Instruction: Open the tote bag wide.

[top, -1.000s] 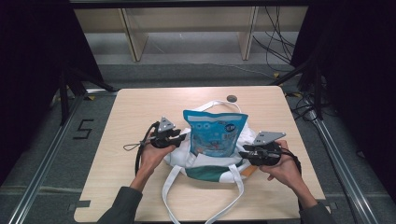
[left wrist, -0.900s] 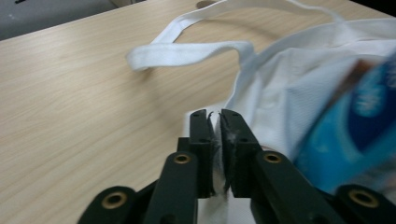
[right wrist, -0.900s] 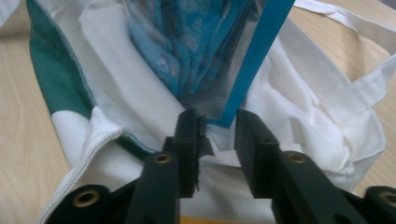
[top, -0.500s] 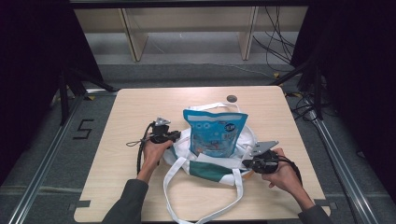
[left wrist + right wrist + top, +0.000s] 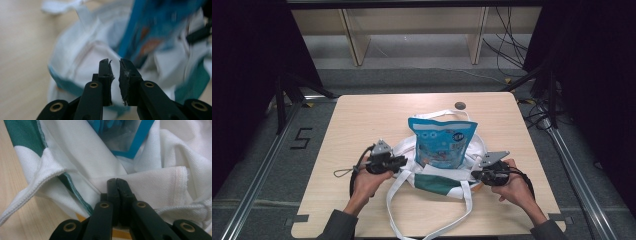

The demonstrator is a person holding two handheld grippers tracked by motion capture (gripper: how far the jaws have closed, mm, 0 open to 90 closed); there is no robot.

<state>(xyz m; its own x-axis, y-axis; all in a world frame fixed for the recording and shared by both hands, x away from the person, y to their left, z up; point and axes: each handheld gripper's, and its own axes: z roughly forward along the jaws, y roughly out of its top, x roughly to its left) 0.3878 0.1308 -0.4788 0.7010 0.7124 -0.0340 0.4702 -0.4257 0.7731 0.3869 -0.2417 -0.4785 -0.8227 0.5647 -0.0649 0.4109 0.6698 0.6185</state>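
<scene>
Wooden table holds our white tote bag w/ blue pouch upright inside. Our left gripper sits slightly parted beside bag; right gripper pinched shut, bag hem just beyond its tips.

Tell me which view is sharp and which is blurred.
Left gripper view: tool tips sharp, the white bag and blue pouch behind smeared out of focus. Right gripper view: fabric weave crisp. High view: evenly lit table, dark surroundings.
</scene>
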